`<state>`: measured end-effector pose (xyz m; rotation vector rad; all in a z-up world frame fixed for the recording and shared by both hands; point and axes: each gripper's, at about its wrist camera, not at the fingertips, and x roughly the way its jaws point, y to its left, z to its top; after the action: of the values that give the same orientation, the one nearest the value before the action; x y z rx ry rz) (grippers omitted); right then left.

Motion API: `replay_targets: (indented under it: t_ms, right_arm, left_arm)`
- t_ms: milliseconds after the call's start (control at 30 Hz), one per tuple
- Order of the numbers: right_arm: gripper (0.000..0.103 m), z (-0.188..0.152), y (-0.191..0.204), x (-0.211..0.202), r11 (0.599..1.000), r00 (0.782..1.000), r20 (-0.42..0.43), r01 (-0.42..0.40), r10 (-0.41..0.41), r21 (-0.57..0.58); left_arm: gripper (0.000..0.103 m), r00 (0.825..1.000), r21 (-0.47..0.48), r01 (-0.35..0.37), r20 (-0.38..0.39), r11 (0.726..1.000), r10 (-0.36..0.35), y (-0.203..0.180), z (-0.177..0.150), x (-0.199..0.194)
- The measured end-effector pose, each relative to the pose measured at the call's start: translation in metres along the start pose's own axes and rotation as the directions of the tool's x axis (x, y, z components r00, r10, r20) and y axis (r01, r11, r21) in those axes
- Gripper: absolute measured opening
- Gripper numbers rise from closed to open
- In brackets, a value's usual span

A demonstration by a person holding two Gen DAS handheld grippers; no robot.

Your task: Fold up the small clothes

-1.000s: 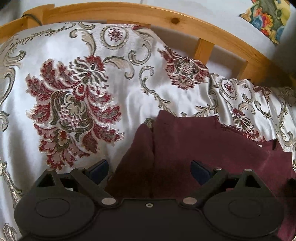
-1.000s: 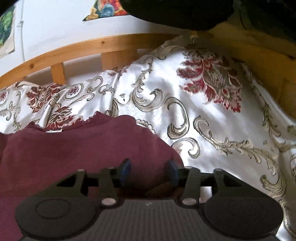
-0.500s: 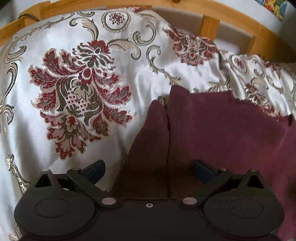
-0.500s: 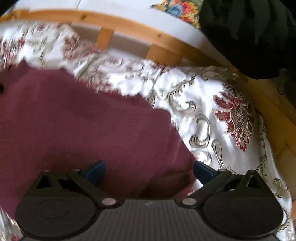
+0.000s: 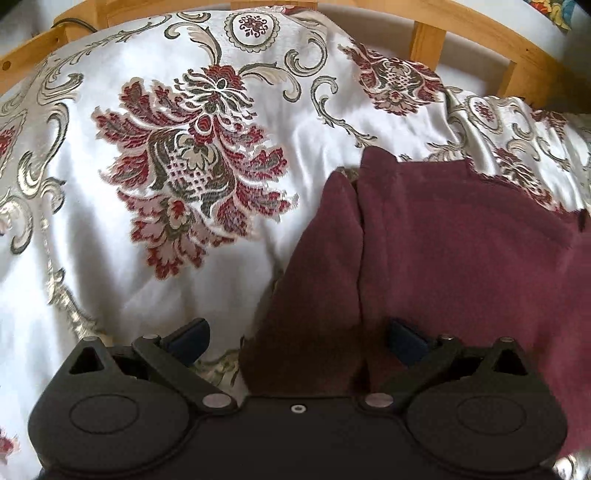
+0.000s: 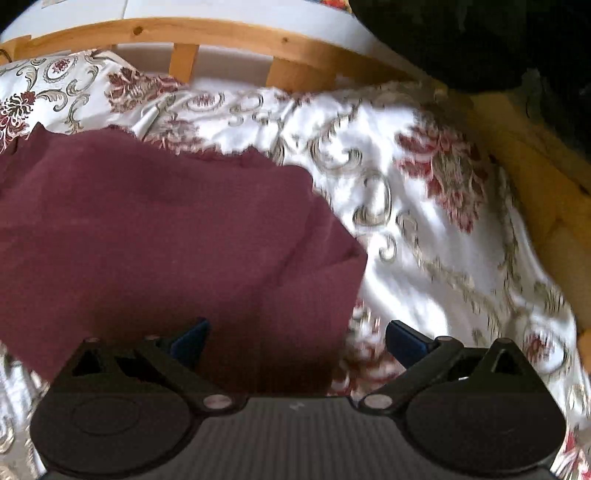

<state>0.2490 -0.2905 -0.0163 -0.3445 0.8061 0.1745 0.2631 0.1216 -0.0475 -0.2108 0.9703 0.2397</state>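
The maroon garment [image 5: 461, 258] lies on the bed, spread over the floral bedspread [image 5: 166, 166], with a narrow flap lying along its left edge and the wooden bed rail [image 6: 221, 31] beyond it. The left hand-held gripper [image 5: 297, 338] hangs over that flap, jaws wide apart and gripping nothing; the right hand-held gripper [image 6: 297, 338], its jaws having just been opening, stands spread over the garment's right near corner, the cloth between them but unpinched. The satin looks slippery: a one-layer pinch could drag the garment askew, or snag the bedspread too.
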Motion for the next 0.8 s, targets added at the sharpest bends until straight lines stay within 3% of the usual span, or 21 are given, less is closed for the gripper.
replay_targets:
  t_ms: [233,433,533,800]
  right_arm:
    - [0.103,-0.015,-0.019,-0.007,0.98,0.993,-0.094,-0.054,0.073,0.192]
    - [0.103,-0.039,-0.048,-0.007,0.889,0.97,-0.146,-0.114,0.197,0.444]
    - [0.103,-0.043,-0.049,-0.011,0.893,0.97,-0.153,-0.103,0.187,0.439]
    - [0.103,-0.052,-0.046,-0.028,0.889,0.973,-0.16,-0.076,0.165,0.452]
  left_arm:
    - [0.102,1.0,0.0,0.011,0.011,1.0,-0.011,0.002,-0.014,-0.025]
    - [0.102,0.995,-0.087,0.09,0.055,0.992,-0.085,0.012,-0.027,-0.051]
    - [0.102,0.995,-0.084,0.065,0.077,0.994,-0.058,0.012,-0.032,-0.06]
    - [0.102,0.997,-0.094,0.059,0.048,0.994,-0.055,0.016,-0.038,-0.059]
